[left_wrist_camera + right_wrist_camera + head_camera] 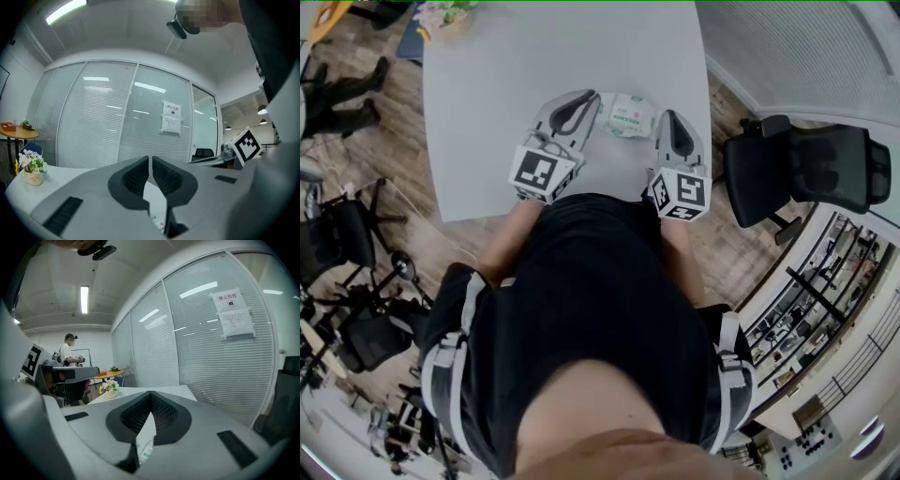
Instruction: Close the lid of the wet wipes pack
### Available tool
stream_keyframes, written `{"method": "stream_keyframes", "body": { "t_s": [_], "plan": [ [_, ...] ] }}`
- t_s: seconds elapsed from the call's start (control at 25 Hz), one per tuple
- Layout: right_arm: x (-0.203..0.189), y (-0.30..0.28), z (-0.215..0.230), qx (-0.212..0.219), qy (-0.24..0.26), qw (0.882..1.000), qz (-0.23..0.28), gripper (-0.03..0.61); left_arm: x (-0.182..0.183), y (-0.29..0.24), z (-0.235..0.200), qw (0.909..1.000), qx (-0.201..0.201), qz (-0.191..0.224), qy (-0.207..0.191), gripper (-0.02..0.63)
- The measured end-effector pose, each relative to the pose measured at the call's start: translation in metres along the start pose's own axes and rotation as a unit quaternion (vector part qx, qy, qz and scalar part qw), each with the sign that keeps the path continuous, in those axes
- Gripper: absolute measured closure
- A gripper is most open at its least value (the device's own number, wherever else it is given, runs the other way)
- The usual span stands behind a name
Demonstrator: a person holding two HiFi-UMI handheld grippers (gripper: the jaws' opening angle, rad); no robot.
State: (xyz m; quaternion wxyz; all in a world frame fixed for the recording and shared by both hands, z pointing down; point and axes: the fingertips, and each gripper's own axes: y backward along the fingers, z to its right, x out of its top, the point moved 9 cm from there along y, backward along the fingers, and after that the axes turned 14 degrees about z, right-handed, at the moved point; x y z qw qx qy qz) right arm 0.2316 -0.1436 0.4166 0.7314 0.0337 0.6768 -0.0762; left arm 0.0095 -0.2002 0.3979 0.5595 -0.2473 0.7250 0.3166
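Left gripper (150, 159): the black ribbed jaws are standing almost together, leaving only a hairline slit at the tips and clamping nothing. Through the wider gap behind the pads, a corner of the white, green-printed soft wet wipes pack (159, 225) is showing low down, beneath the jaws rather than between them.

Right gripper (150, 393): the jaws are meeting at the tips, fully clenched and empty. The same pack (144, 450) is showing under them through the opening behind the pads.

Head view: the left gripper (589, 97) and the right gripper (667, 114) are lying low over the pale grey table (487, 94), with their tips pointing away from the person. The pack (628, 115) is resting flat on the table between the two, just beside each pair of tips. Whether either gripper is touching it cannot be told, nor whether its lid is lying open or down. Each gripper is carrying a cube with black-and-white square markers at its rear (546, 172) (680, 194).

Surroundings: a small pot of flowers (30, 168) is standing on the far part of the table. A glass partition with white slatted blinds (108, 117) is carrying a paper notice (171, 117). A black office chair (806, 169) is standing on the wooden floor to the table's right.
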Motion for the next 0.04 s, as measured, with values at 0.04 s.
{"method": "stream_keyframes", "body": {
  "t_s": [0.04],
  "plan": [
    [0.0000, 0.0005, -0.0003, 0.000, 0.000, 1.000, 0.000, 0.557, -0.0002, 0.0004, 0.0003, 1.0000, -0.001, 0.000, 0.000, 0.571]
  ]
}}
